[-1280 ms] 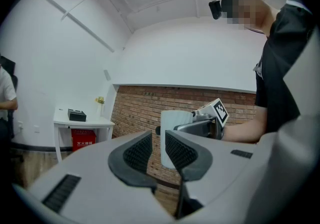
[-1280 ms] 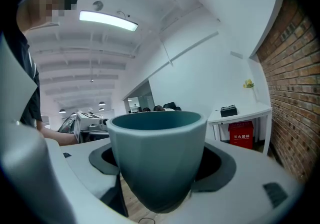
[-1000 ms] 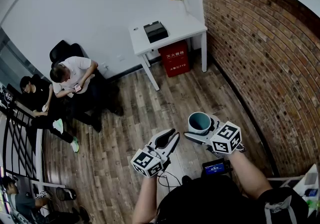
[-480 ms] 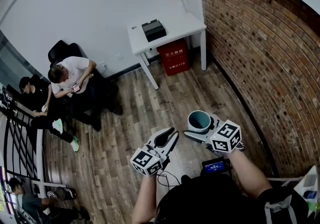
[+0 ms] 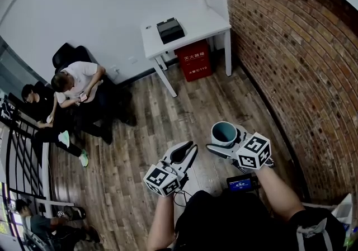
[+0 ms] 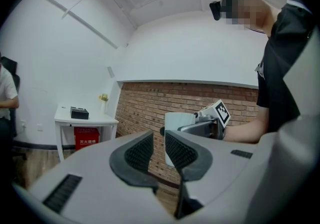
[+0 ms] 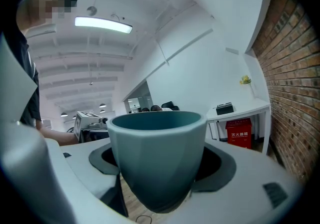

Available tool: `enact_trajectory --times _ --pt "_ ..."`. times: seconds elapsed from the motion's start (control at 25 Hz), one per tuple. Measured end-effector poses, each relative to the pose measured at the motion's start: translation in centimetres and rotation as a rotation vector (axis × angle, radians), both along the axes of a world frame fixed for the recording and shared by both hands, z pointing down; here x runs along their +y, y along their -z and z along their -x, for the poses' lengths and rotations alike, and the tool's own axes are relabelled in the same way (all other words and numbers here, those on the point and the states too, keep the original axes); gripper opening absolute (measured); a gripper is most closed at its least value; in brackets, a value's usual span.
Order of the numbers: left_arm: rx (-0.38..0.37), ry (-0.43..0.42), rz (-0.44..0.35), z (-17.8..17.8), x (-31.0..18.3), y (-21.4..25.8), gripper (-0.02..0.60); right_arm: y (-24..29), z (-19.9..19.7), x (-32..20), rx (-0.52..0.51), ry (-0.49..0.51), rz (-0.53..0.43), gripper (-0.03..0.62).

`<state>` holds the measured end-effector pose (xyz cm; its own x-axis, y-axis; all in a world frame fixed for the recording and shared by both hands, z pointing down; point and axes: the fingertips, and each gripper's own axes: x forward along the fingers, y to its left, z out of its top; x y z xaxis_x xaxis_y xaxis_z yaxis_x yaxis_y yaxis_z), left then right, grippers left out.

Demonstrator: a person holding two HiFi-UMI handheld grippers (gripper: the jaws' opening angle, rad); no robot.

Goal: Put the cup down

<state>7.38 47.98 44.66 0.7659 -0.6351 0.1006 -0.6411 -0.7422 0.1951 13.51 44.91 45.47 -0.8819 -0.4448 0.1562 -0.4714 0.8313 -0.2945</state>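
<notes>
Holding the teal, smooth-sided cup is the right gripper. Its two jaws are clamped on the cup's lower sides, and the cup stands upright with its open mouth up. It hangs in the air over the brown wooden floor and touches nothing else, so I judge the task is not yet done. What is left is to bring the cup onto something flat, let it stand, and then let go.

My left gripper is just beside the right one. Its jaws are a little apart, with only a thin gap, and nothing is between them.

The only flat top I can see is the white table by the far wall, well away from the cup. A black box takes up part of it, but the right half looks bare. A red box stands under it.

The red brick wall runs close along my right side, so I would keep the cup away from it. People sit on chairs far off to the left. The floor between me and the table looks open — good room to move.
</notes>
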Motion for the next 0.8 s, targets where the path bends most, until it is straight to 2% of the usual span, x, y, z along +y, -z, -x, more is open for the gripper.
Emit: enact_trajectory --times 0.2,0.44,0.8 --pt "-0.005 0.019 0.020 -0.1 -1.5 -0.8 0.074 -1.0 -0.9 -1.8 -0.002 -0.001 0.024 0.393" --pt "-0.008 0.028 0.031 1.2 -5.6 -2.2 0.074 -2.5 -0.2 -5.3 -0.002 -0.012 0.043 0.393" --pt "-0.012 0.014 0.028 5.5 -17.7 -3.1 0.074 -3.1 1.9 -16.0 0.030 -0.097 0.060 0.393"
